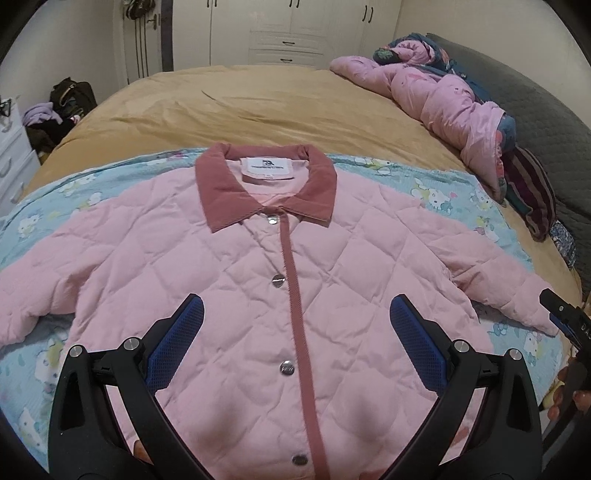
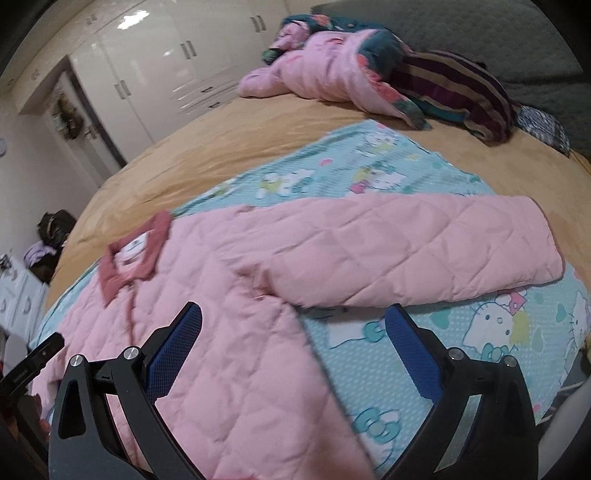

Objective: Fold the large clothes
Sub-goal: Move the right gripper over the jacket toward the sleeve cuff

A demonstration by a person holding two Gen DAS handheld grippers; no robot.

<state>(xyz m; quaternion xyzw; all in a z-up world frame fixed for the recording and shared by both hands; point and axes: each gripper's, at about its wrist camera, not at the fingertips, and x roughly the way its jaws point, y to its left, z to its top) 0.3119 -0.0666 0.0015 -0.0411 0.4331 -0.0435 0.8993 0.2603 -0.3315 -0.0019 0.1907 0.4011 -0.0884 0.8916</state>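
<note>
A pink quilted jacket (image 1: 207, 280) with a dark pink collar (image 1: 267, 184) lies flat, front up and snapped shut, on a blue cartoon-print sheet (image 1: 44, 354). Both sleeves are spread out sideways. My left gripper (image 1: 295, 325) is open and empty, hovering over the lower front of the jacket near its placket. My right gripper (image 2: 293, 328) is open and empty above the jacket's right side, near the armpit under the right sleeve (image 2: 424, 247). The jacket (image 2: 221, 332) also fills the left of the right wrist view. The right gripper shows at the left wrist view's right edge (image 1: 565, 314).
The sheet lies on a bed with a tan cover (image 1: 258, 107). A heap of pink and striped bedding (image 1: 461, 110) lies at the bed's far right by a grey headboard (image 1: 546, 122). White wardrobes (image 1: 284, 33) stand behind. A white drawer unit (image 1: 11, 155) and bags (image 1: 70, 96) stand left.
</note>
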